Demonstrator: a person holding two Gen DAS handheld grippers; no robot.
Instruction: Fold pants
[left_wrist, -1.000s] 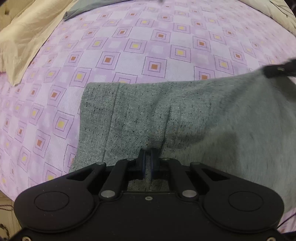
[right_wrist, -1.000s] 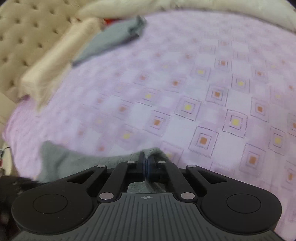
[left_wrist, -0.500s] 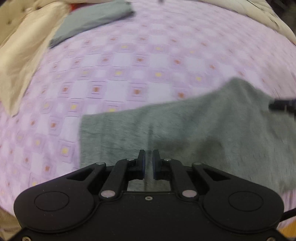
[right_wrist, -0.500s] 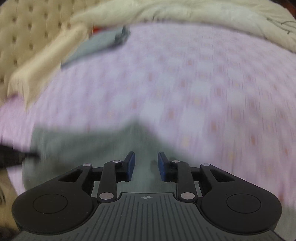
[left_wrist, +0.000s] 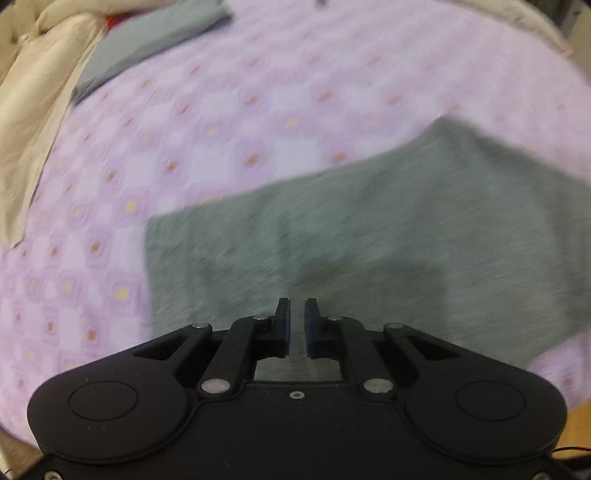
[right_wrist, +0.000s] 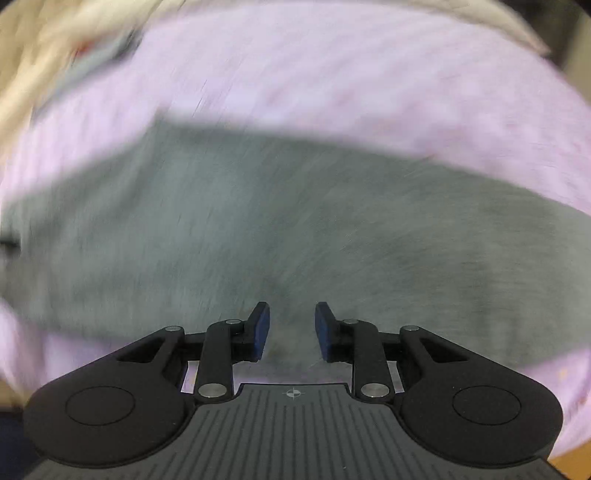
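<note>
We see the pants (left_wrist: 369, 236) lying flat, seemingly folded once, more folds likely left; our left gripper (left_wrist: 296, 328) is closing on nothing, our right gripper (right_wrist: 291, 332) released

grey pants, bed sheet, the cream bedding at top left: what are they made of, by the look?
Grey pants: probably a soft matte knit or fleece; heathered grey, lying limp and flat. Motion blur hides the weave.
Bed sheet: thin printed woven cloth, likely cotton or a blend; lilac squares with orange and yellow centres, matte.
Cream bedding: smoother fabric with a slight satin sheen, in soft folds; fibre unclear.
</note>
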